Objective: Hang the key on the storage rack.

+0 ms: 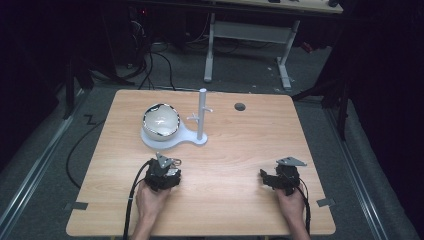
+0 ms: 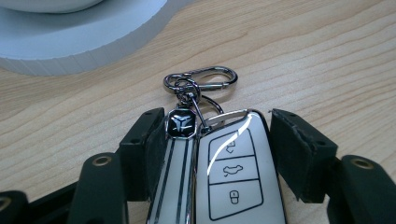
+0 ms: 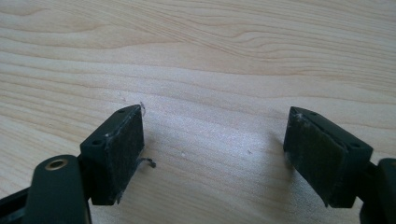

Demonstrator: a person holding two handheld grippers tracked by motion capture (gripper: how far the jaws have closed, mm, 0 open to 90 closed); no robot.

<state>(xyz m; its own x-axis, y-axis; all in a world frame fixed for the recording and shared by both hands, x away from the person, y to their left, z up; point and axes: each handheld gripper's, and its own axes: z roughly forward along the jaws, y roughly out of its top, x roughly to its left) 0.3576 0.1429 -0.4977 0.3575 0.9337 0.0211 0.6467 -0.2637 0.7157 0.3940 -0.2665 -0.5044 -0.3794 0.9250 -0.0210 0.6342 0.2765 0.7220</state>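
a lit wooden table in a dark room

a light wooden table [image 1: 240, 150] with rounded corners stands on a grey floor [image 1: 320, 75], its grain running side to side. a small dark round hole [image 1: 240, 106] sits near its far edge. grey tape tabs [image 1: 76, 205] stick out at the two near corners. metal rails [image 1: 30, 165] run along the floor on both sides of the table. beyond it, a second desk on white legs [image 1: 209, 50] stands at the back, with black cables [image 1: 155, 65] trailing across the floor to its left. the surroundings fall off into darkness; light falls mainly on the tabletop.
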